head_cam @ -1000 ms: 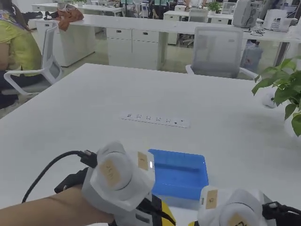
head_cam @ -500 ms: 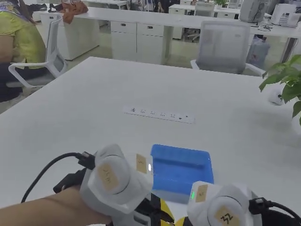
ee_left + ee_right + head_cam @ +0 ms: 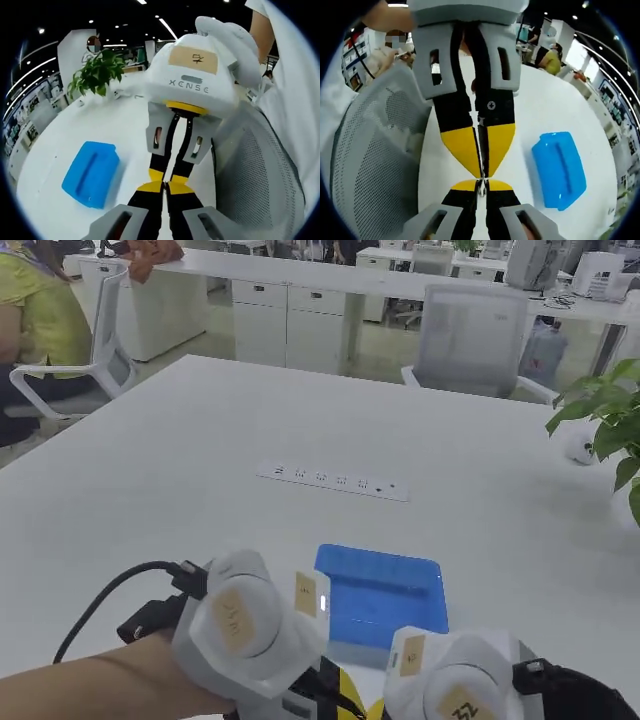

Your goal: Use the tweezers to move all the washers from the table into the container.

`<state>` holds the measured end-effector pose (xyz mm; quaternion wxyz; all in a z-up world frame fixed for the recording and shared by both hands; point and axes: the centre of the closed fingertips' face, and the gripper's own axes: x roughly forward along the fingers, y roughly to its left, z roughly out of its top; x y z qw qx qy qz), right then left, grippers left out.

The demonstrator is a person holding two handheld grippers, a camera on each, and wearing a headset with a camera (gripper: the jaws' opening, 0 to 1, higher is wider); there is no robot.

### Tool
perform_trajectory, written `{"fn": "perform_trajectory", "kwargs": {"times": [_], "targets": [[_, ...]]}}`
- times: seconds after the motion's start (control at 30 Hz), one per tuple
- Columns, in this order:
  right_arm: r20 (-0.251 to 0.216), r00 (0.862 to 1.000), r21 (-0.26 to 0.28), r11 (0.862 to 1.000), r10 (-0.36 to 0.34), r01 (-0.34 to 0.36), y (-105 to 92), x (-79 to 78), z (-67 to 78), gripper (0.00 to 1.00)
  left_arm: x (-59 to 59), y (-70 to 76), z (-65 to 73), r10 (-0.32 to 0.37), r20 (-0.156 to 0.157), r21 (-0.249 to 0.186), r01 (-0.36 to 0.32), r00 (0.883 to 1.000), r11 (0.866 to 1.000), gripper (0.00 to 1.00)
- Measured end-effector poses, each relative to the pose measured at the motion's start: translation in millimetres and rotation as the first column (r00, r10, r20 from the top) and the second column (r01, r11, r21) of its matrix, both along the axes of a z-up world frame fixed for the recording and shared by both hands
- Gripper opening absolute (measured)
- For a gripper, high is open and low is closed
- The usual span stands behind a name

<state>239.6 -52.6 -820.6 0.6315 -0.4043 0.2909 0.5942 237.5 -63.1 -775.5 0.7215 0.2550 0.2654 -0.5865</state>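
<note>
- The left gripper (image 3: 165,188) and the right gripper (image 3: 481,185) are low at the near edge of the wide white table (image 3: 200,460). They point at each other, with the yellow tips meeting nose to nose.
- Both pairs of jaws are pressed together with no real gap.
- In the right gripper view a thin pale sliver sits where the tips meet. It is too small for me to say whether that is the tweezers, or which gripper has hold of it.
- The shallow blue rectangular plastic container (image 3: 380,595) lies flat on the table just beyond the grippers, a little to the right of centre. Its inside looks bare.
- Where the washers lie I cannot tell.
- Farther off, a white power strip (image 3: 332,481) lies across the middle of the table, and a green leafy plant (image 3: 605,420) stands at the far right.
- My reading is that this is the very start. The grippers seem to be settling a grip on the tool, and no washer has been moved.
- The next move calls for a firm, square hold on the tweezers. After that, the tips need to come down accurately on a washer.
</note>
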Motion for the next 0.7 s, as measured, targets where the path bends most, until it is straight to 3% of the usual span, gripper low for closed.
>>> {"fn": "perform_trajectory", "kwargs": {"times": [0.27,0.37,0.4,0.5,0.6,0.67,0.7], "targets": [[-0.017,0.999,-0.002,0.999,-0.039,0.039,-0.7,9.5,-9.5,0.02,8.8,4.8,-13.8,0.001,0.027,0.046,-0.002,1.0,0.999,0.0],[-0.079,0.991,0.042,0.993,-0.111,0.114,4.9,12.7,-10.9,0.03,13.6,12.1,-17.6,0.029,-0.011,0.04,-0.028,1.0,0.999,0.0],[-0.09,0.983,0.066,0.984,-0.16,0.167,5.6,16.6,-10.6,0.03,14.3,14.3,-20.1,0.028,-0.012,0.042,-0.027,1.0,0.999,0.0],[-0.122,0.968,0.111,0.966,-0.221,0.235,1.9,15.6,-8.8,0.04,14.3,21.1,-28.3,0.027,-0.014,0.076,-0.025,1.0,0.997,0.0],[-0.129,0.952,0.131,0.947,-0.277,0.294,-9.6,11.0,-3.8,0.09,12.6,26.3,-38.0,0.028,-0.042,0.095,-0.023,0.999,0.995,0.0],[-0.162,0.927,0.158,0.919,-0.337,0.362,-20.3,4.2,1.6,0.11,13.2,32.5,-46.8,0.037,-0.053,0.116,-0.031,0.998,0.993,0.0],[-0.195,0.905,0.175,0.894,-0.379,0.412,-27.2,-0.5,5.7,0.12,12.6,35.7,-52.0,0.044,-0.064,0.125,-0.035,0.997,0.992,0.0]]}}
